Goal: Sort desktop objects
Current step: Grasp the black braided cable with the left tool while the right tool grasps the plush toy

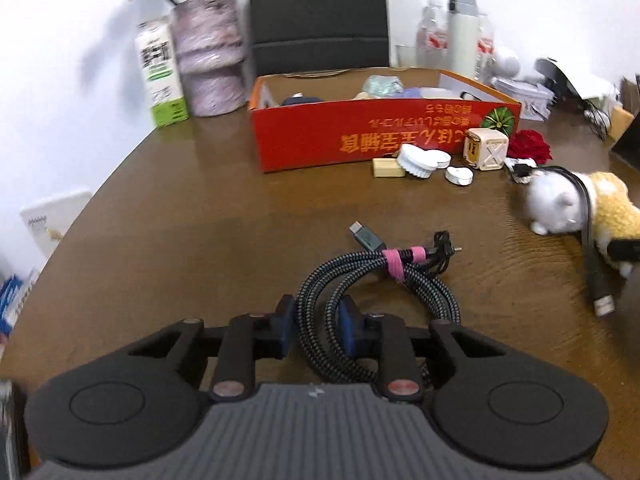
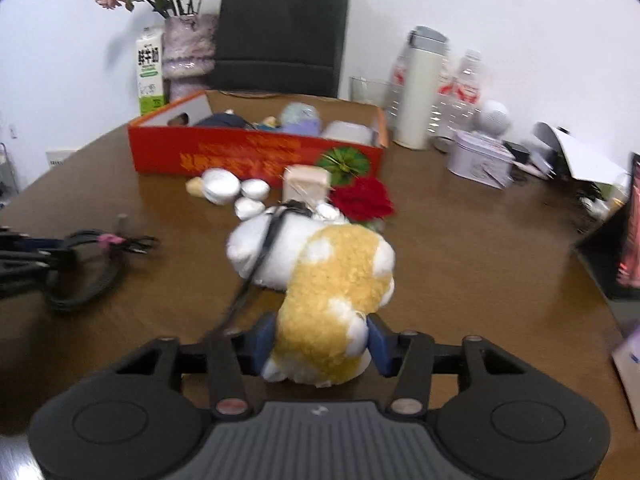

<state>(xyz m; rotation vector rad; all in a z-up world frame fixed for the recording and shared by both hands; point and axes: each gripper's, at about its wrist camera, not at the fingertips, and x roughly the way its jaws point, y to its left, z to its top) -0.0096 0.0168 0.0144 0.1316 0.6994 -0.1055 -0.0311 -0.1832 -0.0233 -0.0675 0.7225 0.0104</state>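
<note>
My left gripper (image 1: pixel 318 326) is shut on a coiled braided black cable (image 1: pixel 376 280) bound with a pink tie, low over the brown table (image 1: pixel 200 208). The cable also shows in the right wrist view (image 2: pixel 92 264). My right gripper (image 2: pixel 322 338) is shut on the rear of a yellow-and-white plush toy (image 2: pixel 332 276), which has a black flat cable (image 2: pixel 264 248) draped over its white head. The toy also shows in the left wrist view (image 1: pixel 576 204). A red open box (image 1: pixel 380 132) holding several items stands at the back of the table; it also shows in the right wrist view (image 2: pixel 256 156).
In front of the box lie white round lids (image 1: pixel 420 162), a small beige block (image 1: pixel 386 168), a cream cube (image 1: pixel 486 148) and a red rose (image 1: pixel 530 146). A milk carton (image 1: pixel 160 76), vase (image 1: pixel 210 56), black bag (image 1: pixel 318 16), thermos (image 2: pixel 420 92), bottles and a laptop (image 2: pixel 624 248) ring the table.
</note>
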